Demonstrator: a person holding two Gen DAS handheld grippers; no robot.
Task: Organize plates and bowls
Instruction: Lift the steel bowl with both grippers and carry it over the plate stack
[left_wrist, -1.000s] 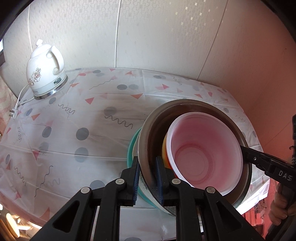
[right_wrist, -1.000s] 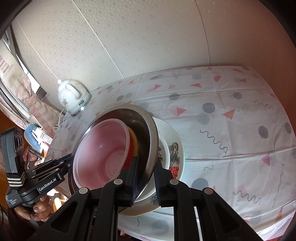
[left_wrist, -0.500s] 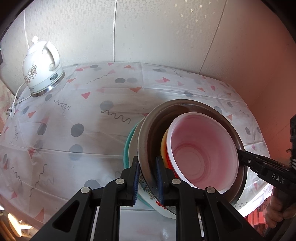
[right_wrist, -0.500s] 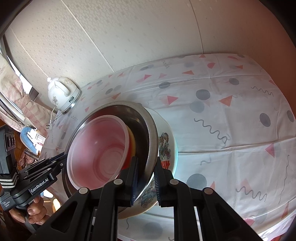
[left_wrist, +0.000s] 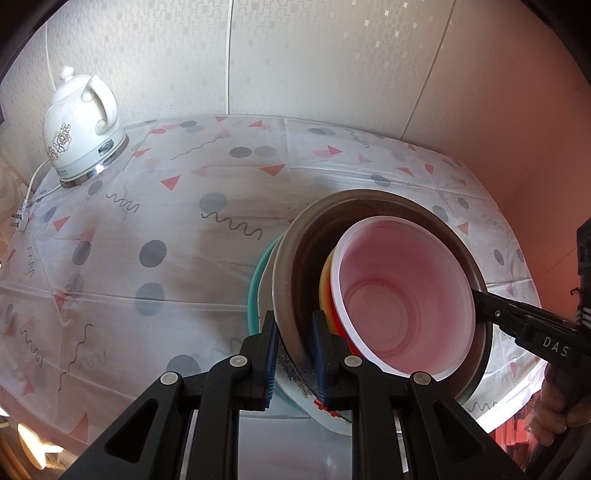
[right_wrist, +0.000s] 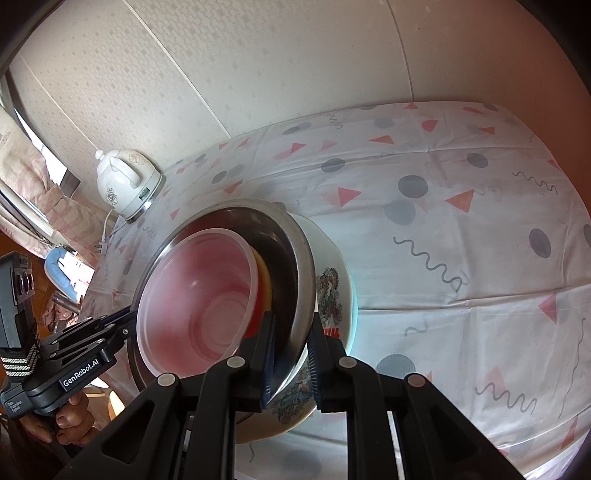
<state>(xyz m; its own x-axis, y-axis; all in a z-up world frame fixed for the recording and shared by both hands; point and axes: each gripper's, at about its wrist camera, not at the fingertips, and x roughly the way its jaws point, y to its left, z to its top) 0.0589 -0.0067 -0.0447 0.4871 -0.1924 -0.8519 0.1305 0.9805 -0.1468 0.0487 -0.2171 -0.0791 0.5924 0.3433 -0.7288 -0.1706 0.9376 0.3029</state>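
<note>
A nested stack of dishes is held between both grippers above the table. A steel bowl (left_wrist: 295, 258) holds a yellow and red bowl (left_wrist: 327, 280) and a translucent white bowl (left_wrist: 402, 295). Under it sit a white patterned plate (right_wrist: 332, 288) and a teal plate (left_wrist: 258, 273). My left gripper (left_wrist: 293, 350) is shut on the steel bowl's near rim. My right gripper (right_wrist: 290, 354) is shut on the opposite rim of the steel bowl (right_wrist: 295, 266). Each gripper shows in the other's view, the right (left_wrist: 524, 325) and the left (right_wrist: 92, 343).
A white electric kettle (left_wrist: 81, 129) with its cord stands at the table's far left corner; it also shows in the right wrist view (right_wrist: 125, 184). The patterned tablecloth (left_wrist: 184, 229) covers the table. A wall (left_wrist: 295, 55) runs behind it.
The stack, held by both grippers, has moved forward over the table and a little lower. Both grips are unchanged.
</note>
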